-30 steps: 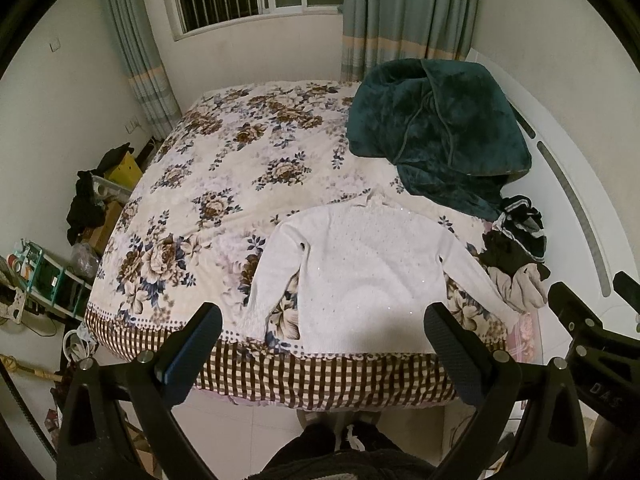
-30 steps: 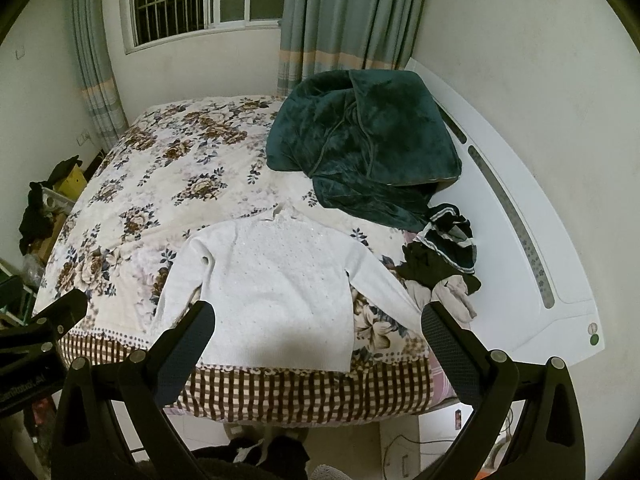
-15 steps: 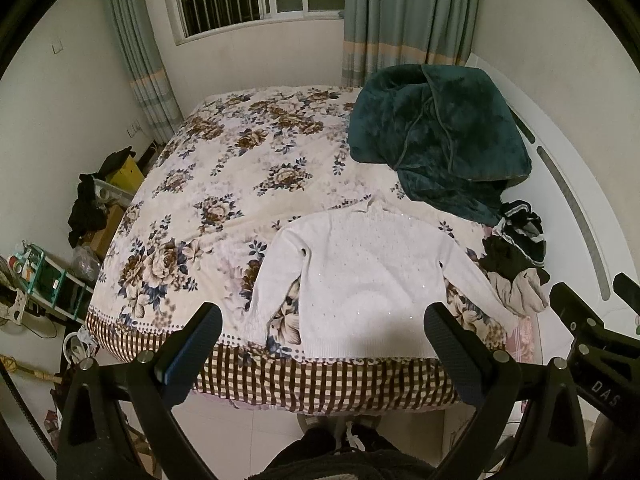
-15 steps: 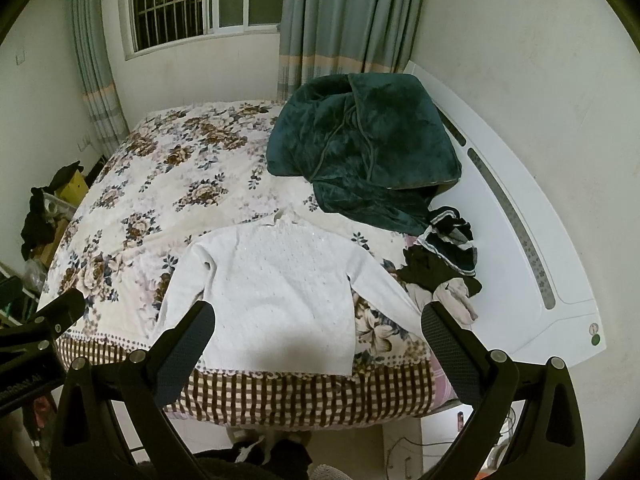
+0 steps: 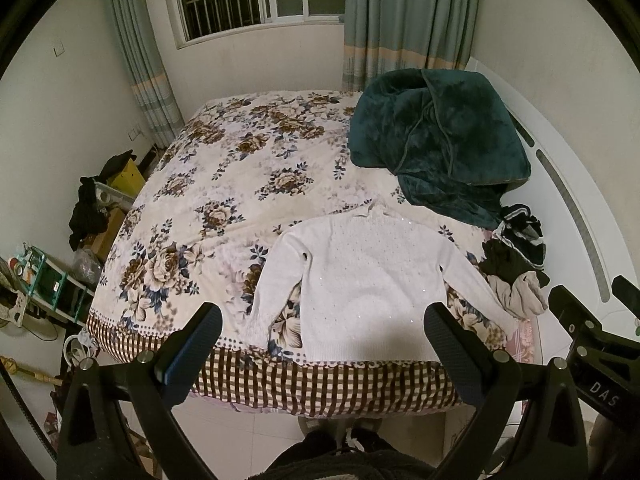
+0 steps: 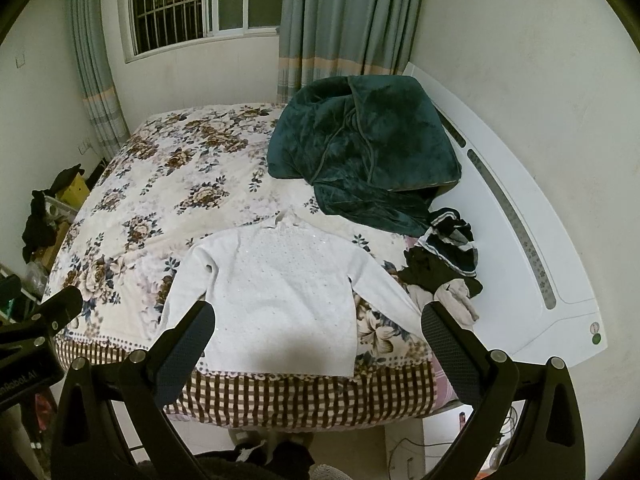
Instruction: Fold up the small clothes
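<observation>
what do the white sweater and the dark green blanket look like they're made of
White sweater: looks like a soft knit, matte, with a fine dotted texture and tiny glints that may be sequins or beads; ribbing seems to show at the hem.

Dark green blanket: probably plush fleece or velvet-like pile; its thick bulging folds catch a soft sheen, and a thin piped edge runs along it.

White sweater (image 5: 372,280); cream bedspread (image 5: 224,184) with brown-blue flowers, brown check border at 6 o'clock; dark teal blanket (image 5: 440,148) at 1 o'clock; black, beige clothes (image 5: 514,264) at 3 o'clock.
</observation>
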The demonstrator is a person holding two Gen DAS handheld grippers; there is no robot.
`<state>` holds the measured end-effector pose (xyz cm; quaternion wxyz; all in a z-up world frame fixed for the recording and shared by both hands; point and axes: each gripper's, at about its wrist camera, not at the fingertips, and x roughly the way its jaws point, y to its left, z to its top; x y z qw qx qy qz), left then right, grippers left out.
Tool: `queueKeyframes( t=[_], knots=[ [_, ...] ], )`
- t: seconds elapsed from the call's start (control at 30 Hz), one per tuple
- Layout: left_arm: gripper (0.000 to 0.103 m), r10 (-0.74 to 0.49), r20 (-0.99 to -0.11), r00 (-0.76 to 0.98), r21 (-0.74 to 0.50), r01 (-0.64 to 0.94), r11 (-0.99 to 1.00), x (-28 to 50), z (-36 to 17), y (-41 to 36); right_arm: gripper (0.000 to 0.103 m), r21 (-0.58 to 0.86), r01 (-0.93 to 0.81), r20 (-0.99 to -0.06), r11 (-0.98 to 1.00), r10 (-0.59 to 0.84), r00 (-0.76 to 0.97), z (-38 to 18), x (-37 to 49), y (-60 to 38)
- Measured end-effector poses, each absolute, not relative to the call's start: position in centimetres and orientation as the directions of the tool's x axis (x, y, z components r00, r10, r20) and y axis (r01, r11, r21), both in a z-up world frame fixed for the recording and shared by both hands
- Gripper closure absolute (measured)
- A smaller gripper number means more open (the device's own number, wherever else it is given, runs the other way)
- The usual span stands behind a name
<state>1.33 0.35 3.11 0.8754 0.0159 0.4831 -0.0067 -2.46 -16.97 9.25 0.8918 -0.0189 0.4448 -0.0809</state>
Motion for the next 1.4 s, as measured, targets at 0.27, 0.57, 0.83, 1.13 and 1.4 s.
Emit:
queueKeyframes(
  t=[0.27,0.57,0.83,1.13,1.4],
  knots=[
    [0.000,0.002,-0.845,0.535,0.019,0.027,0.999,1.2,3.2,0.5,0.000,-0.105,0.127,-0.789,0.986,-0.160,0.593,9.3,-2.5,-17.0],
    [0.000,0.003,-0.840,0.542,0.022,0.030,0.999,1.7,3.0,0.5,0.000,-0.094,0.138,-0.790,0.986,-0.158,0.593,9.1,-2.6,-17.1],
    [0.000,0.100,-0.810,0.578,0.137,0.021,0.990,7.9,-5.7,0.0,0.000,0.008,0.361,-0.844,0.933,-0.187,0.502,1.8,0.5,-23.5],
    [0.000,0.167,-0.904,0.393,0.195,0.034,0.980,16.0,-23.9,-5.5,0.001,0.016,0.760,-0.945,0.650,-0.239,0.224,-20.0,0.0,-43.4],
    [0.000,0.266,-0.942,0.204,0.276,0.022,0.961,21.5,-39.2,-11.1,0.008,0.159,0.951,-0.981,0.263,-0.065,0.182,-40.5,-1.9,-61.4]
  ],
)
